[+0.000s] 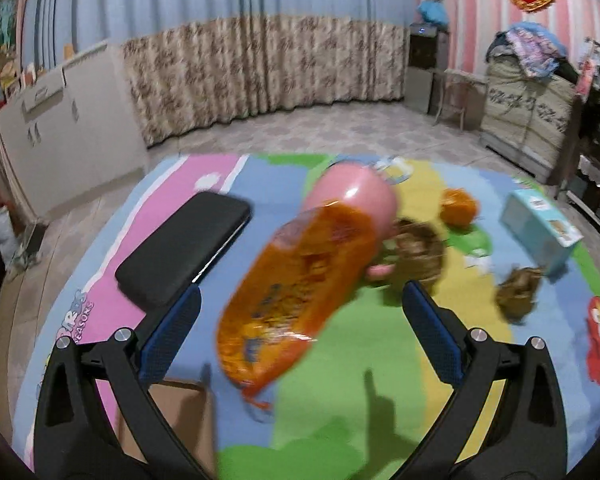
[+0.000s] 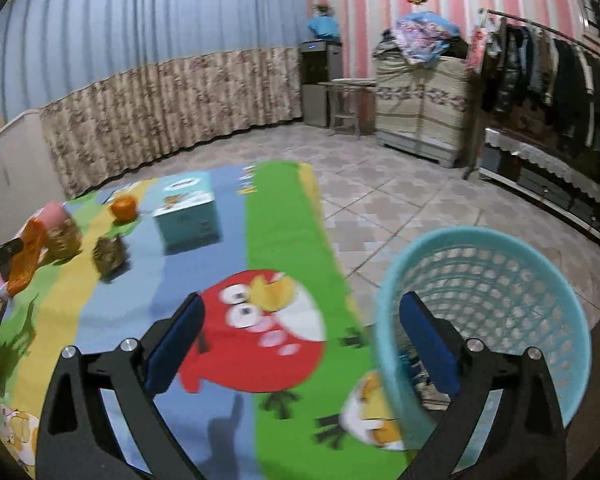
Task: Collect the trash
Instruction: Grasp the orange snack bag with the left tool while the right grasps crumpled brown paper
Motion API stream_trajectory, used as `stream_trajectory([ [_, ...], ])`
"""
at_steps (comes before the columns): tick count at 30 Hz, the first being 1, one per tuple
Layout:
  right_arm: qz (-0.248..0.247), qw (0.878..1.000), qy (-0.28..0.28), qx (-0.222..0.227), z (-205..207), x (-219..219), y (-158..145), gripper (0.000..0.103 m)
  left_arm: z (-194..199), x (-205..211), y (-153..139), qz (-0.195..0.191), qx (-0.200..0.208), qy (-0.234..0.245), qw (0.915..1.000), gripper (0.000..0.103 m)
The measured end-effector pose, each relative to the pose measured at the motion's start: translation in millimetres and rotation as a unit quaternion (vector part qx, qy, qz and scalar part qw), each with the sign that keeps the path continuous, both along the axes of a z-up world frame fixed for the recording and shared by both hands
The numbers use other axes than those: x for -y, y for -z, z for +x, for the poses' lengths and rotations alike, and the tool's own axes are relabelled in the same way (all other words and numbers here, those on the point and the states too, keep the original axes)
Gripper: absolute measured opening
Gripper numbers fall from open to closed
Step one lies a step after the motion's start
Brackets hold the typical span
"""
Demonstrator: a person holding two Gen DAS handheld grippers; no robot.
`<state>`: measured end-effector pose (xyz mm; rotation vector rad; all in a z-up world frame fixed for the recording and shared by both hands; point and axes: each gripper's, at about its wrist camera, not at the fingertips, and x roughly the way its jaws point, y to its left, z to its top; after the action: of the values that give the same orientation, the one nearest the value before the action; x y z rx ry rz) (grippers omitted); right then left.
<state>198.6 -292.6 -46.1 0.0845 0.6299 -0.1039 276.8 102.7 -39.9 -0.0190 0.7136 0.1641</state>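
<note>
Left hand-held gripper (image 1: 302, 330): standing wide apart over the play mat (image 1: 340, 400), pressing on nothing.
Orange snack bag (image 1: 296, 296): blurred, lying between and just ahead of the blue pads — touching neither, as far as can be told.
Pink container (image 1: 352, 192): lying just behind the bag, seeming to touch its far end.
Black case (image 1: 184, 252): resting on the pink stripe, left of the bag.
Brown crumpled scraps (image 1: 418, 250): sitting right of the bag; another (image 1: 518, 292) farther right.
Orange cup (image 1: 458, 206): sitting beyond them.
Light blue box (image 1: 540, 228): standing near the mat's right edge.
Right hand-held gripper (image 2: 300, 340): holding its fingers far apart — gripping nothing.
Blue mesh basket (image 2: 520, 280): standing on the tiled floor (image 2: 400, 208) just off the mat, its rim crossing the right pad; dark bits lying inside, too blurred to tell.
</note>
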Motion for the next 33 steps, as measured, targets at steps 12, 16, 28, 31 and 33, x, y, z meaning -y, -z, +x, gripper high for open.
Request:
stream_trajectory([
  [12, 0.023, 0.998, -0.049, -0.043, 44, -65, 8, 0.096, 31, -39, 21, -0.036, -0.035, 0.028, 0.9984, 0.083],
  [16, 0.009, 0.996, -0.068, -0.05, 62, -93, 9, 0.096, 37, -42, 27, -0.067, -0.05, 0.049, 0.9953, 0.056],
  [28, -0.049, 0.99, -0.114, -0.066, 103, -156, 16, 0.096, 11, -29, 7, -0.032, 0.0, 0.064, 0.9975, 0.0],
  [31, -0.045, 0.989, -0.123, -0.071, 113, -165, 19, 0.095, 4, -32, -7, -0.019, 0.024, 0.058, 0.9978, 0.0],
  [33, -0.041, 0.987, -0.135, -0.077, 118, -172, 21, 0.093, 0, -32, -14, -0.012, 0.034, 0.055, 0.9978, 0.0],
])
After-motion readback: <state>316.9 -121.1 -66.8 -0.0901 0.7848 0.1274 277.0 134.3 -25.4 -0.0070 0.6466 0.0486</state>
